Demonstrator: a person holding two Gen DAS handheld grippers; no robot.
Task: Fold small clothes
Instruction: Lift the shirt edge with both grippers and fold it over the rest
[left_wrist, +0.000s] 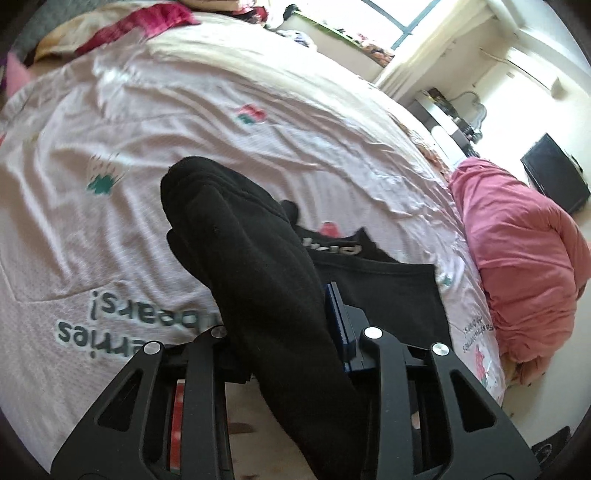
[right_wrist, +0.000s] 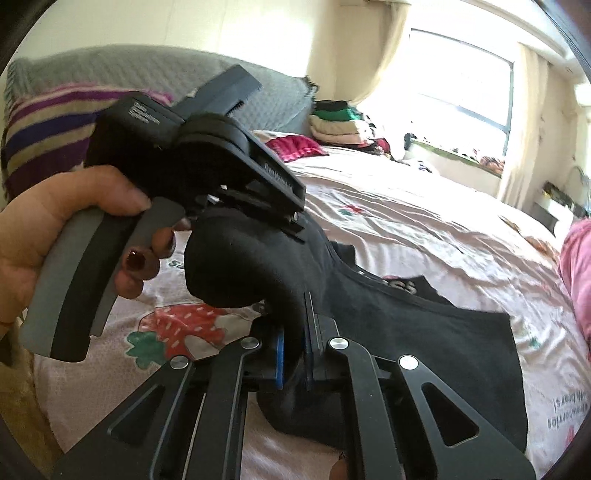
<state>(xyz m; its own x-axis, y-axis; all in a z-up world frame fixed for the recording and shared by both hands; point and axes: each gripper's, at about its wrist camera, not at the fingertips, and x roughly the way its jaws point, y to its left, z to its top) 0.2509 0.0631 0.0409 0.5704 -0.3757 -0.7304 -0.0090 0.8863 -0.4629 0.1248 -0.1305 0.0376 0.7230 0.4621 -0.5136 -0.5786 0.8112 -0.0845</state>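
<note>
A small black garment (left_wrist: 258, 280) is lifted off the bed between both grippers. My left gripper (left_wrist: 295, 325) is shut on one bunched part of it; the cloth drapes over the jaws and hides the left finger. My right gripper (right_wrist: 293, 350) is shut on another fold of the same garment (right_wrist: 258, 258), between the blue pads. The left gripper body (right_wrist: 207, 162) and the hand holding it show in the right wrist view, just above the cloth. The rest of the black garment (right_wrist: 424, 332) lies flat on the bed, with white lettering near its edge.
The bed has a pale pink sheet (left_wrist: 184, 129) printed with strawberries and text. A pink quilt (left_wrist: 517, 258) is heaped at the bed's right edge. Folded clothes (right_wrist: 340, 125) are stacked at the far side by the window. A striped blanket (right_wrist: 37, 140) lies at the left.
</note>
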